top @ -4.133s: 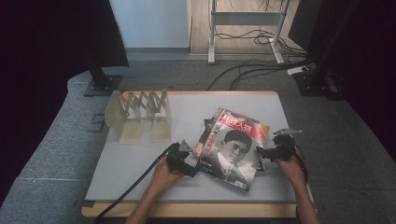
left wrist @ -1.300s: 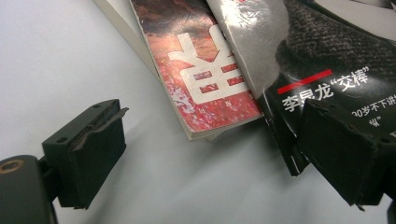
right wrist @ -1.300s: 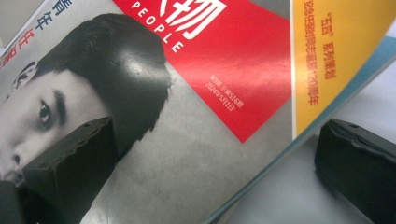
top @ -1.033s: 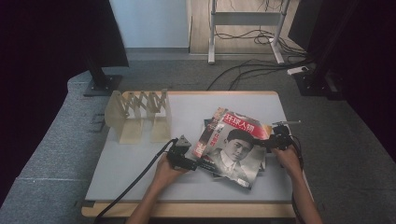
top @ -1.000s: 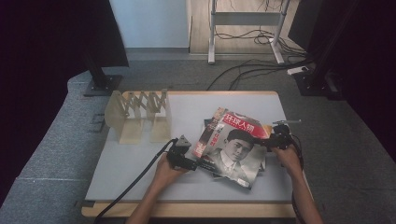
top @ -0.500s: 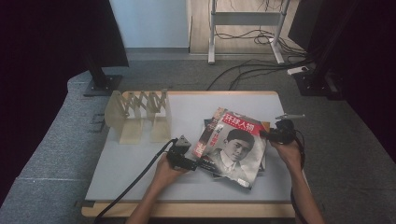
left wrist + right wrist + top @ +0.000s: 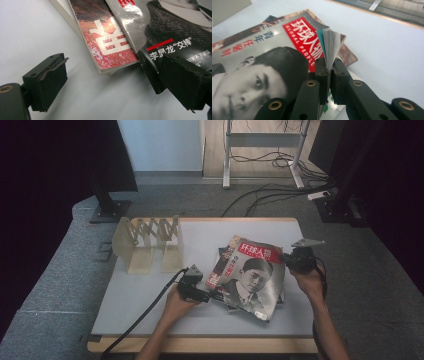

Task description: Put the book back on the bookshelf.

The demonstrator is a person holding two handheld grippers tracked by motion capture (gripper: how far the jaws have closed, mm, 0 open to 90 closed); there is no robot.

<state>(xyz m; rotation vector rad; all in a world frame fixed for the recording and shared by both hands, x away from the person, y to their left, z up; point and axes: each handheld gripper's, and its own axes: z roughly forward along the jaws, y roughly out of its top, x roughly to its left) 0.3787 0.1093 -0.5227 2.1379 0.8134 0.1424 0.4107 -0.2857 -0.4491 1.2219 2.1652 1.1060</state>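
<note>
Top magazine (image 7: 250,275) on a stack at the table's (image 7: 150,305) right half, long axis slanting toward the person. Right gripper (image 7: 329,72) clamped on its far corner (pages fanning); left gripper (image 7: 110,75) spread wide at the near-left edge, nearer the lower magazine (image 7: 105,40).

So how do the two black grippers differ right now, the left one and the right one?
The left gripper has its jaws spread wide at the lower corner of the portrait-cover magazine, gripping nothing. The right gripper is clamped shut on that magazine's upper corner, its pages fanned above the jaws. Both are black, hand-held, and at the same magazine.
</note>
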